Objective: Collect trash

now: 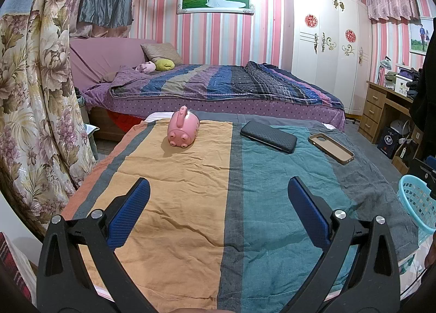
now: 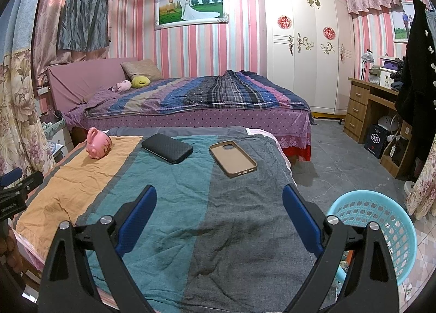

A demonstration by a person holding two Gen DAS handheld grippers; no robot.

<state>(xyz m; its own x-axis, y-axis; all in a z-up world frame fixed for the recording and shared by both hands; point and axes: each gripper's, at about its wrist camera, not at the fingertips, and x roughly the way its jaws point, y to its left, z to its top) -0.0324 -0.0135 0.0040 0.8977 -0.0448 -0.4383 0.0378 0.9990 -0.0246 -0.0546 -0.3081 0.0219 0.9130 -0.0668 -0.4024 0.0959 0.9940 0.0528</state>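
Trash here means, I think, the pink pig toy [image 1: 181, 130], black case [image 1: 268, 136] and tan phone case [image 2: 233, 159] on the striped cloth [image 1: 190, 204]. Both my grippers [image 1: 218, 213] [image 2: 219, 221] hang spread, empty; flat cases may slip before reaching the blue basket [image 2: 381, 234].

I'm looking into a home bedroom: a made bed [image 2: 190, 100] with pillows, a white wardrobe [image 2: 305, 45], pink striped wallpaper, a framed wedding photo [image 2: 190, 7], floral curtains [image 1: 35, 81], a wooden desk [image 2: 370, 111].

Two phone cases [image 2: 233, 158], one pig [image 2: 98, 146], one basket [image 2: 381, 220]
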